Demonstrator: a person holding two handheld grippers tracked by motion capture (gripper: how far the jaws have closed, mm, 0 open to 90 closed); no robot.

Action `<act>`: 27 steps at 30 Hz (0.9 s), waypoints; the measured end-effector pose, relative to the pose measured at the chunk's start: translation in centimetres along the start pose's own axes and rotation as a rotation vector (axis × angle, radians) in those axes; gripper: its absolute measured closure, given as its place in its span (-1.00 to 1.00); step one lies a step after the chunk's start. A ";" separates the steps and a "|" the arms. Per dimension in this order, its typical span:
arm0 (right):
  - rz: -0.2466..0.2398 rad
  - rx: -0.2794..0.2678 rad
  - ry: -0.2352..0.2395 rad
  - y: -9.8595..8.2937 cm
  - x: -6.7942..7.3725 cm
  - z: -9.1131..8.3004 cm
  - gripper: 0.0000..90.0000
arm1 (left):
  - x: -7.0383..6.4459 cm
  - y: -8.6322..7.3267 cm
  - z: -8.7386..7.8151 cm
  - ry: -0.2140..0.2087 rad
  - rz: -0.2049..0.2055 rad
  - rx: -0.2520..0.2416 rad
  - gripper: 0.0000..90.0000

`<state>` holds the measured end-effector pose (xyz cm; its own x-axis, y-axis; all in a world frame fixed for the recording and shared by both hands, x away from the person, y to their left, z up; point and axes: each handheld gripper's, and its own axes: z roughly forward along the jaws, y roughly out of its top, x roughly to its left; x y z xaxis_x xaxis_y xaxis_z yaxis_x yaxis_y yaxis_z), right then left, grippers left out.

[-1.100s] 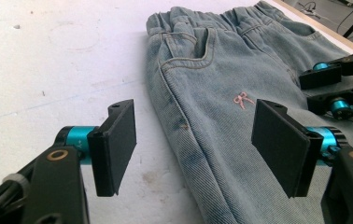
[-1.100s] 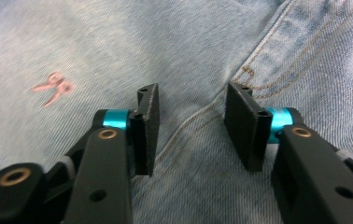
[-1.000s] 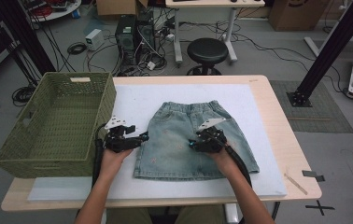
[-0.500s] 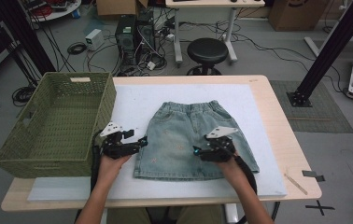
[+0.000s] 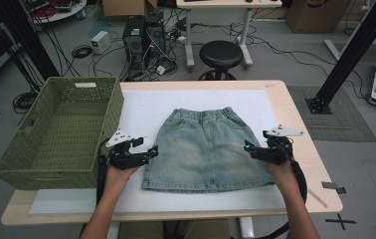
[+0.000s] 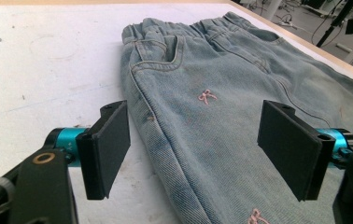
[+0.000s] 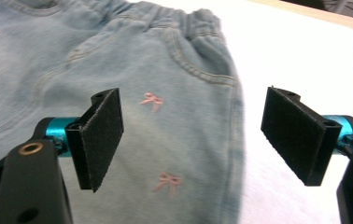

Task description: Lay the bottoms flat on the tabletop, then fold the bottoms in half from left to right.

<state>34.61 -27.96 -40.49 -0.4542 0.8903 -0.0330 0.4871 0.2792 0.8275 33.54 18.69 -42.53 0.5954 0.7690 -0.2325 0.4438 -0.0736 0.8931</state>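
1. On the white mat covering the wooden bench (image 5: 295, 107), a pale blue denim skirt with small pink bow embroidery (image 5: 203, 149) lies spread flat, elastic waistband away from the person and hem toward them — laid out smooth, so both side seams are easy to reach.

2. Left gripper (image 5: 148, 152) sits at the skirt's left side seam, about midway down. From the left gripper view its jaws are spread wide with nothing between the pads, the seam edge (image 6: 149, 116) running up between them and the front pocket beyond — lined up, I'd say, to close on that edge.

3. Right gripper (image 5: 249, 147) mirrors it at the right side seam. In the right gripper view the jaws stand wide apart and empty too, framing the skirt's right edge (image 7: 237, 140) where denim meets white mat.

4. Both tools are level with each other on opposite sides, which reads as a set-up for a symmetrical pinch, likely to fold or lift the garment evenly.

5. Olive-green woven plastic basket (image 5: 56, 129) waits empty at the bench's left, just beside the left hand (image 5: 119, 177) — a sensible spot for the skirt to end up.

6. Judgement: grasp not yet made; each jaw pair needs to slide under a seam edge without bunching the cloth.
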 end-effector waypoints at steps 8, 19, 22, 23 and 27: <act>0.002 0.000 -0.010 -0.3 -0.2 -0.1 -0.53 | -0.3 0.2 -0.3 -0.008 0.009 -0.008 -0.44; -0.002 -0.004 -0.010 -0.1 0.1 -0.3 -0.53 | -0.7 0.0 -0.3 -0.023 0.007 0.012 -0.44; 0.002 -0.007 -0.014 0.0 0.0 -0.4 -0.53 | -0.9 -0.1 -0.4 -0.030 0.005 0.025 -0.44; 0.003 -0.008 -0.014 0.0 0.1 -0.4 -0.53 | -1.0 -0.1 -0.4 -0.034 0.008 0.024 -0.44; -0.005 -0.006 -0.008 0.1 0.3 -0.3 -0.53 | -1.5 -0.5 -0.7 -0.034 0.013 0.039 -0.44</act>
<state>34.24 -27.80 -40.25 -0.4508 0.8917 -0.0413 0.4802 0.2813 0.8308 31.91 18.01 -42.34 0.6237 0.7456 -0.2346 0.4610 -0.1085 0.8808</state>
